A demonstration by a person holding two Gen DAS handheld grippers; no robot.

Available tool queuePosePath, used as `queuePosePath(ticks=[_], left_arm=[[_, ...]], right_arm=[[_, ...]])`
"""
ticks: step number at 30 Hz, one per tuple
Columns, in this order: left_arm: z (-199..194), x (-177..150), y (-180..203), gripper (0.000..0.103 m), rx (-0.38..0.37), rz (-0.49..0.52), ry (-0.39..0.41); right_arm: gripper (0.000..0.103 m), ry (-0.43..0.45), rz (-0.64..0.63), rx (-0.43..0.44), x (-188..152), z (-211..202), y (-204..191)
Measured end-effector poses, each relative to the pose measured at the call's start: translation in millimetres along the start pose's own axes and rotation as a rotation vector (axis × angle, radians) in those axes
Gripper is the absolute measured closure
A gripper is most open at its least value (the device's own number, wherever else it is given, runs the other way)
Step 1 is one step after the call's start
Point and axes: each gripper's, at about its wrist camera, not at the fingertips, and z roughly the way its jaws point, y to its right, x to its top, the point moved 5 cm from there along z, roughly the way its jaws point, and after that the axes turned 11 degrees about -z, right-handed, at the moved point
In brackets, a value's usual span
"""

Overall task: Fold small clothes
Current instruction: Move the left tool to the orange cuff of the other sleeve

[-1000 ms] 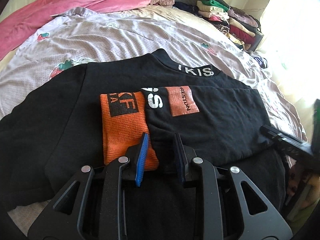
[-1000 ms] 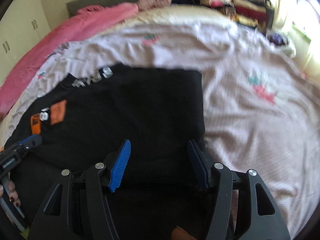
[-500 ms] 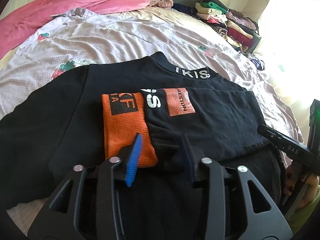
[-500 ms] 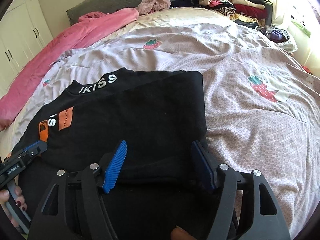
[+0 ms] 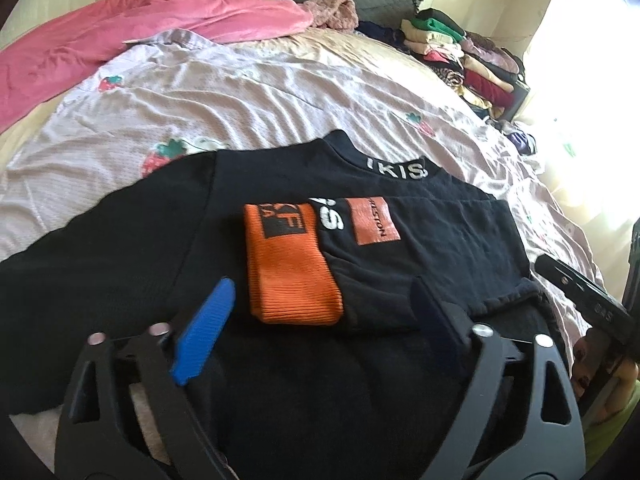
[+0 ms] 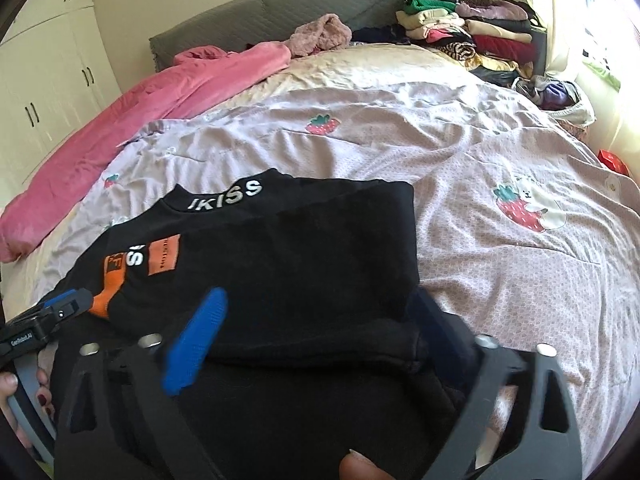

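A black sweatshirt [image 5: 440,240] with an "IKISS" collar lies on the bed, its right sleeve folded across the chest so that the orange cuff [image 5: 288,268] lies in the middle. It also shows in the right wrist view [image 6: 300,248]. My left gripper [image 5: 320,320] is open wide and empty, just above the sweatshirt's lower part, in front of the orange cuff. My right gripper [image 6: 320,324] is open and empty over the folded right edge and hem. The left gripper's tip [image 6: 60,308] shows at the left of the right wrist view.
The bed has a lilac strawberry-print cover [image 6: 480,152]. A pink blanket [image 5: 140,28] lies at the far left. A stack of folded clothes [image 6: 460,28] stands at the far right by the window. White wardrobes [image 6: 44,80] line the left wall.
My left gripper, nearly shut around black fabric by the orange cuff, has opened wide and is empty. My right gripper stayed open, opened wider, and drew back a little.
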Motion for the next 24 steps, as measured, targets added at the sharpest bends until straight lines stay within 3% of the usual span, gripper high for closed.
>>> queuePosePath(ticks=[6,9,24], left_arm=[[-21,3,-3,0.017,0.013,0.011,0.034],[-31,5,-7,0.011,0.021,0.014,0.049],[-75,7,-37,0.010,0.037,-0.020,0.111]], right_arm=[[0.005,0.041,-0.036,0.026,5,-18,-19],[0.005,0.067,-0.054,0.032,8,-30,-29],[0.005,0.158,-0.110,0.106,24,-83,-81]])
